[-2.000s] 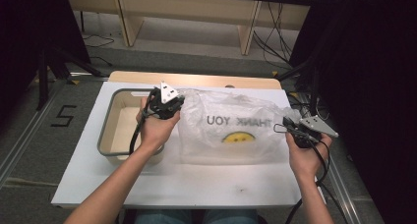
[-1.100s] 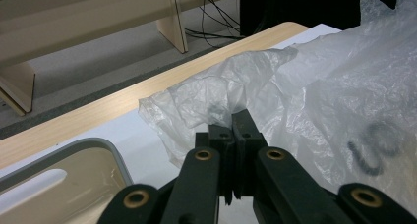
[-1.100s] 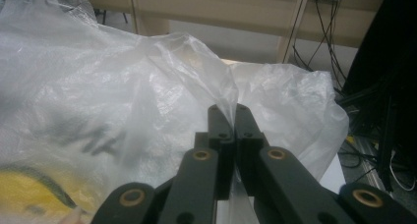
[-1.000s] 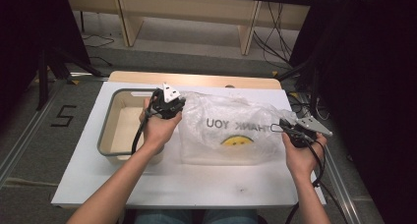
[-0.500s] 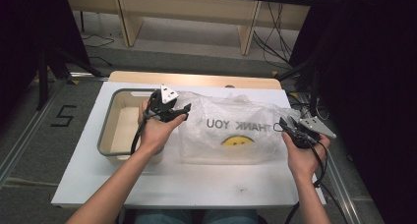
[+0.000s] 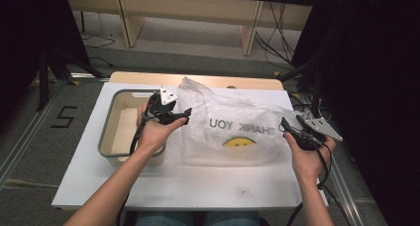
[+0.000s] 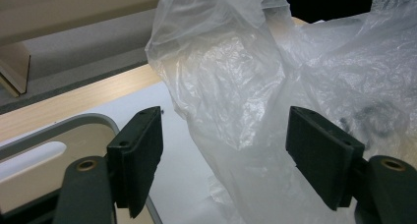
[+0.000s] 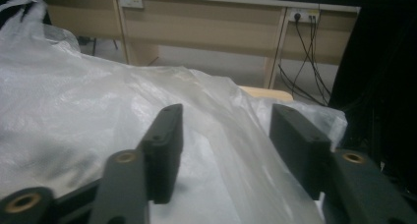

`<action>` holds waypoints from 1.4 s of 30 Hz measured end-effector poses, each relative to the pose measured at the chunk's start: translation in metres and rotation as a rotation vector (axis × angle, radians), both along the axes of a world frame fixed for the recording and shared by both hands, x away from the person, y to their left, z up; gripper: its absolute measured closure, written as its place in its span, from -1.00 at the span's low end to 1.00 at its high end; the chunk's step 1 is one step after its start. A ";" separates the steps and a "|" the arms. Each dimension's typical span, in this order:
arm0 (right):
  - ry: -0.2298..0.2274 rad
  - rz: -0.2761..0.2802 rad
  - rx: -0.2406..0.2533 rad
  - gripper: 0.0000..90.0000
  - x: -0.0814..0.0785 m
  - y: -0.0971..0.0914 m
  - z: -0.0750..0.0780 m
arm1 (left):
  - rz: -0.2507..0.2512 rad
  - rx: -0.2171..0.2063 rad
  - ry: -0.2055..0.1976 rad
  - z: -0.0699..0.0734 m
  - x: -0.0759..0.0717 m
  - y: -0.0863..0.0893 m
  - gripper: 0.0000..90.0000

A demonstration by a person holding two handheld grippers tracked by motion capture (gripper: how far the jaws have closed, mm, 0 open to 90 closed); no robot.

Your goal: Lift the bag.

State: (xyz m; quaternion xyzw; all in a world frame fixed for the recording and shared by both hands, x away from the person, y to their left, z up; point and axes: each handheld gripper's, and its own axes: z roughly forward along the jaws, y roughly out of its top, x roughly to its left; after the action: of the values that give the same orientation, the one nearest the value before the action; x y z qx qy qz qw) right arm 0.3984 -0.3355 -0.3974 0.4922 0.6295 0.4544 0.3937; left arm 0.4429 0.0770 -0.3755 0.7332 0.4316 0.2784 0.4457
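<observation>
1. Nearest the camera, a person's forearms reach in over the white table [image 6: 198,186], a gripper in each hand, at either end of the clear plastic bag [image 6: 233,129].
2. At the bag's right end, the right gripper [image 6: 292,127] has just been opening; its jaws stand apart with loose film between them, the pads not pressing on it [image 8: 221,150].
3. At the bag's left end, the left gripper [image 6: 184,117] has likewise just been opening, its jaws wide, a fold of film between them and free of both pads [image 7: 223,116].
4. The bag, printed "THANK YOU" with a smiley, lies crumpled on the table's middle, its upper-left corner puffed up.
5. Left of the bag sits the grey-rimmed tray [image 6: 106,137], just beside the left hand.
6. Risk, as judged: with both grips released, the light film may sag or slide off the jaws; a re-grip could catch only one layer, or snag and tear the plastic.
</observation>
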 end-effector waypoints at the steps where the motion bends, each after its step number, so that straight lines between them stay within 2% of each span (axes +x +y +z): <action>1: -0.007 0.002 -0.001 -0.09 0.000 0.000 0.000 | -0.003 -0.001 -0.003 0.000 -0.001 0.000 -0.34; 6: -0.056 -0.031 -0.031 -0.42 -0.003 0.000 0.005 | -0.007 0.004 0.000 0.000 -0.001 -0.001 -0.34; 11: -0.116 -0.068 -0.026 -0.53 -0.007 -0.004 0.013 | -0.004 0.007 -0.004 0.000 -0.002 -0.001 -0.34; 21: -0.130 -0.064 0.003 -0.54 -0.012 -0.011 0.015 | -0.013 0.023 0.007 -0.002 -0.003 -0.001 -0.35; 28: -0.143 -0.048 0.000 -0.51 -0.016 -0.011 0.022 | -0.016 0.022 0.004 -0.003 -0.005 -0.001 -0.36; 32: -0.136 -0.037 0.000 -0.51 -0.016 -0.011 0.023 | -0.022 0.025 0.003 -0.002 -0.007 0.000 -0.38; 39: -0.116 -0.018 0.013 -0.52 -0.027 -0.017 0.018 | -0.029 0.039 -0.001 -0.003 -0.015 0.006 -0.41; 42: -0.108 -0.005 0.011 -0.53 -0.031 -0.021 0.017 | -0.035 0.033 0.001 -0.003 -0.018 0.008 -0.42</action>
State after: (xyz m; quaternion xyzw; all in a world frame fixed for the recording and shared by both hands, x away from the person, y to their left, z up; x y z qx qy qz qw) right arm 0.3670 -0.3564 -0.3802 0.4706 0.6036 0.4828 0.4256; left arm 0.4253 0.0849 -0.3785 0.7480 0.4143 0.2771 0.4382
